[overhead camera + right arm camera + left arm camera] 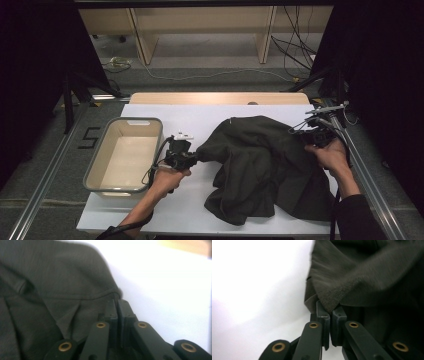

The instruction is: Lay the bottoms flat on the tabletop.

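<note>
Between both claws, dark garment [260, 165]

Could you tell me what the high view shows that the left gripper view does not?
High view: the beige bin left of the garment, the right gripper at the garment's far-right edge, and the person's hands. Left gripper view: the left gripper with its jaws pinched on a corner of fabric. Both: the dark garment on the white table.

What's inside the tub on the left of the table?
The tub looks empty: its pale floor shows bare. The near wall hides a strip of floor behind it.
</note>
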Demonstrator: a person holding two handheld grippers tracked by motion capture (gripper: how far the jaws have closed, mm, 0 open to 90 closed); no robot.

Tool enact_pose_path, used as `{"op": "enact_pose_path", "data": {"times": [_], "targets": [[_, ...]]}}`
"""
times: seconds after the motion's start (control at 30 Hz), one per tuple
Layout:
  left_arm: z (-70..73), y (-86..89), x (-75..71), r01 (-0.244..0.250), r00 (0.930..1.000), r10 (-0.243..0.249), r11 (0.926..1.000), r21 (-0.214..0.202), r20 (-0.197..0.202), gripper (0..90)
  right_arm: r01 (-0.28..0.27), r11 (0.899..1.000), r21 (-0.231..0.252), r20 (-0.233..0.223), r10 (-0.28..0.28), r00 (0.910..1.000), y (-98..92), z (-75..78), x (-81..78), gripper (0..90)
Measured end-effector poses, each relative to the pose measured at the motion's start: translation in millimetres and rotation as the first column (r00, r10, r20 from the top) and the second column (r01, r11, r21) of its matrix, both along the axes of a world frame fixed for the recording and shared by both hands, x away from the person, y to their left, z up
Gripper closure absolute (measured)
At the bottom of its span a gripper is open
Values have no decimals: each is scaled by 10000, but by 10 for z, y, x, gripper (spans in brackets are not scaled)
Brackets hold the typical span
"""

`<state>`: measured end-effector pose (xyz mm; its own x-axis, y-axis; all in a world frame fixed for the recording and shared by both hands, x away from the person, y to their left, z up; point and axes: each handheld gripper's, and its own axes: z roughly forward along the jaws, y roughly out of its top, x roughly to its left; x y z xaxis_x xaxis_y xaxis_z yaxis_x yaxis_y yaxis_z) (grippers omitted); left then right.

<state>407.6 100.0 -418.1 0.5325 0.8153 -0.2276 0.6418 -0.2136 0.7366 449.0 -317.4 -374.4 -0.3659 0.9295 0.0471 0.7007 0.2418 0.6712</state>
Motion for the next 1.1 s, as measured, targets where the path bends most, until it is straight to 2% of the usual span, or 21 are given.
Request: {"op": "enact_pose_path", "data": {"times": [0.07, 0.17, 0.33, 0.43, 0.47, 0.57, 0.6, 0.63, 0.67, 0.7, 0.77, 0.83, 0.93, 0.97, 1.0, 1.03, 1.1], "targets": [[95, 64, 63, -251, 9993, 254, 9996, -106, 269, 875, 331, 9991, 278, 438, -343, 9985, -99, 94, -15, 881], [236, 128, 148, -468, 9962, 462, 9989, 56, 737, 875, 540, 9977, 418, 859, -575, 9946, -201, 189, -41, 881], [446, 169, 359, -927, 9894, 930, 9957, -77, 1120, 875, 863, 9936, 729, 1133, -942, 9891, -290, 230, -42, 881], [547, 157, 494, -1333, 9818, 1372, 9903, -381, 1312, 873, 990, 9909, 909, 1205, -1096, 9866, -304, 229, -19, 880], [551, 139, 528, -1455, 9802, 1507, 9881, -494, 1283, 870, 1036, 9908, 871, 1224, -1139, 9859, -299, 220, -11, 880], [466, 45, 569, -1496, 9853, 1521, 9881, -369, 777, 853, 1083, 9920, 643, 1183, -1153, 9863, -274, 184, 0, 880], [425, 16, 561, -1494, 9868, 1502, 9886, -167, 598, 789, 1089, 9924, 569, 1130, -1148, 9869, -272, 169, -1, 879], [387, -4, 535, -1480, 9873, 1478, 9890, 1, 587, 685, 1109, 9928, 458, 1105, -1154, 9872, -275, 152, -3, 879], [356, -10, 502, -1396, 9882, 1389, 9902, 51, 638, 638, 1122, 9931, 332, 1072, -1151, 9875, -285, 135, -5, 879], [334, -3, 468, -1351, 9893, 1351, 9908, -41, 550, 582, 1145, 9930, 277, 1042, -1168, 9877, -306, 113, -7, 879], [307, 31, 396, -1558, 9874, 1566, 9872, -357, 234, 485, 1278, 9912, 334, 868, -1303, 9877, -356, 67, -4, 879], [279, 56, 298, -1520, 9883, 1522, 9870, -519, 0, 444, 1410, 9895, 325, 728, -1431, 9870, -391, 15, 5, 878], [223, 67, 121, -937, 9953, 919, 9934, -660, -306, 408, 1494, 9886, 197, 610, -1503, 9867, -400, -27, 10, 877], [218, 60, 84, -684, 9966, 662, 9966, -449, -488, 400, 1463, 9889, 246, 608, -1476, 9872, -400, -28, 7, 876], [225, 59, 45, -489, 9976, 480, 9987, -174, -501, 378, 1459, 9890, 229, 559, -1470, 9876, -395, -22, 3, 874], [228, 67, -2, -588, 9974, 580, 9981, -166, -429, 365, 1413, 9897, 216, 568, -1423, 9882, -393, -18, -6, 873], [202, 77, -63, -542, 9952, 496, 9971, -530, -843, 362, 1353, 9907, 158, 585, -1360, 9890, -386, -20, -29, 867]]}}
